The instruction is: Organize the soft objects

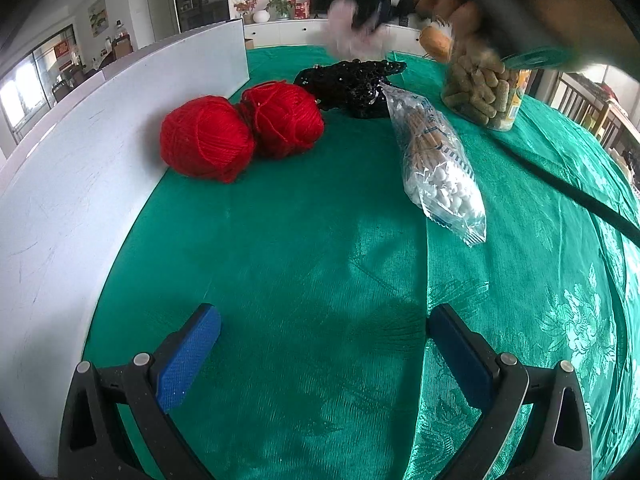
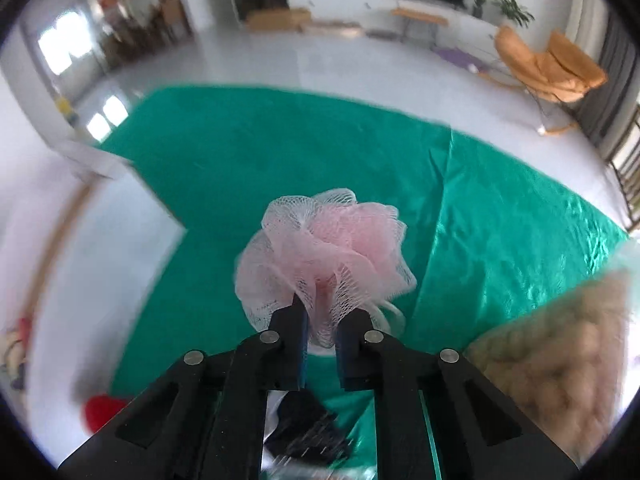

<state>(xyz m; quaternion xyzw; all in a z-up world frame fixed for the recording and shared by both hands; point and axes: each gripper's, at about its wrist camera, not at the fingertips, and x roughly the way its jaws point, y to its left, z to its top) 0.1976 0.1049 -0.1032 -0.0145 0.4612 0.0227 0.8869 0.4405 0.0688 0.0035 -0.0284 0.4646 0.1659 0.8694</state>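
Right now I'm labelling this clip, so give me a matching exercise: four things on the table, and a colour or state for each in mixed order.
Things:
1. yarn balls
2. bath pouf
3. cotton swab bag
4. left tool

States:
A. pink, pinched by the right tool
B. open, nothing between its pads
C. red, beside the white board
D. clear plastic, lying flat

Pairs: 1-C, 2-A, 3-D, 4-B

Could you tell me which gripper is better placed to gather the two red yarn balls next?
Left. The left gripper is open and empty over the green cloth, facing the two red yarn balls. The right gripper is shut on the pink mesh bath pouf.
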